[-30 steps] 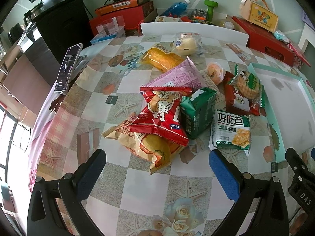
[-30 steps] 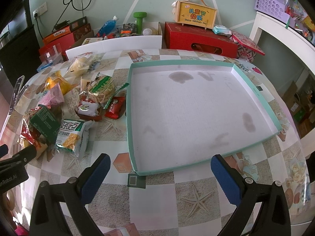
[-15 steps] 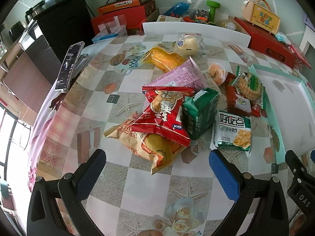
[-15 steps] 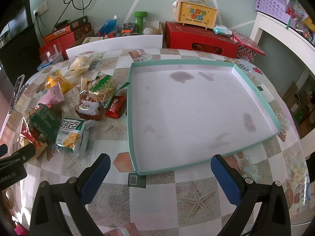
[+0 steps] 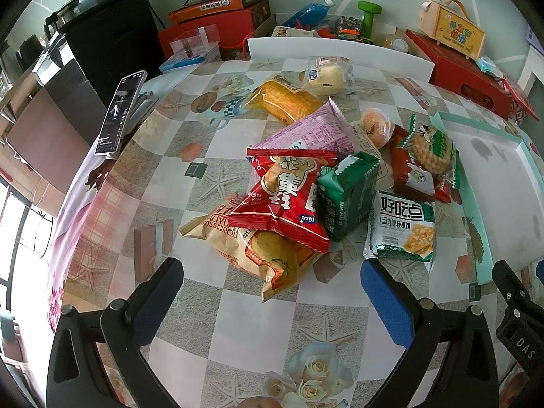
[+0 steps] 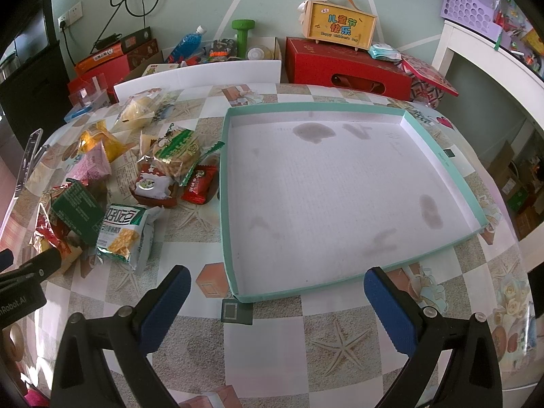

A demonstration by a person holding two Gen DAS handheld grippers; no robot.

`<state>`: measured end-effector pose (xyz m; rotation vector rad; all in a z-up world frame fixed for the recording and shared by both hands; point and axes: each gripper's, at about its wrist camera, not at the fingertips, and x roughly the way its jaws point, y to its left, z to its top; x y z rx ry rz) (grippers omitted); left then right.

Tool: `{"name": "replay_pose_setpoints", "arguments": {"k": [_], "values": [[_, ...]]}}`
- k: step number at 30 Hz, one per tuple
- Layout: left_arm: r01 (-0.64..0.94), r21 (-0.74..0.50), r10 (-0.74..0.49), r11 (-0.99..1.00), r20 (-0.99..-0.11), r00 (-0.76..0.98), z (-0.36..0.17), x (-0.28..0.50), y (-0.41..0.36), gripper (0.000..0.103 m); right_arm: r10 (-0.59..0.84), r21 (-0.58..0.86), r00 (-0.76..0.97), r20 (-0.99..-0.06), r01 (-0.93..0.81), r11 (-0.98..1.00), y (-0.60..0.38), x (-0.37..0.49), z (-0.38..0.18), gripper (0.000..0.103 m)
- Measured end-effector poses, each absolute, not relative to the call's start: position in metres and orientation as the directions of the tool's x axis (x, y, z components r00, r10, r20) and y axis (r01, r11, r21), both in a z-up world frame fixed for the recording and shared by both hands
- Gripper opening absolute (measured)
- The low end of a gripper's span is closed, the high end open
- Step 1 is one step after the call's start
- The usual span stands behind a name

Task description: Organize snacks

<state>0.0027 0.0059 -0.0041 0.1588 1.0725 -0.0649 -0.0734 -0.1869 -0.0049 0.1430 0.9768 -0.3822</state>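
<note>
A heap of snack packets lies on the table: a red bag (image 5: 289,197) on top of a tan roll bag (image 5: 258,251), a dark green pack (image 5: 346,193), a white and green biscuit pack (image 5: 401,227), a pink bag (image 5: 312,132) and a yellow cake (image 5: 285,100). My left gripper (image 5: 272,282) is open and empty, just in front of the tan bag. A shallow teal-rimmed tray (image 6: 234,285) with a white floor sits right of the heap and holds nothing. My right gripper (image 6: 277,297) is open and empty at the tray's near edge.
A phone (image 5: 120,112) leans on a stand at the table's left edge. Red boxes (image 6: 346,68), a green dumbbell (image 6: 243,34), a bottle and a white board (image 6: 197,76) line the far side. A white shelf (image 6: 493,57) stands at right.
The left gripper has crept slightly forward toward the heap. The right gripper has barely moved. Nothing was taken hold of.
</note>
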Motion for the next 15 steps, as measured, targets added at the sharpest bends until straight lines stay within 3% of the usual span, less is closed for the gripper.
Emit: {"name": "replay_pose_setpoints", "arguments": {"k": [15], "values": [[0.078,0.059,0.013,0.995,-0.871,0.492,0.002,0.006,0.024,0.103,-0.206,-0.023,0.541,-0.815,0.325,0.945,-0.170,-0.069,-0.002,0.103]]}}
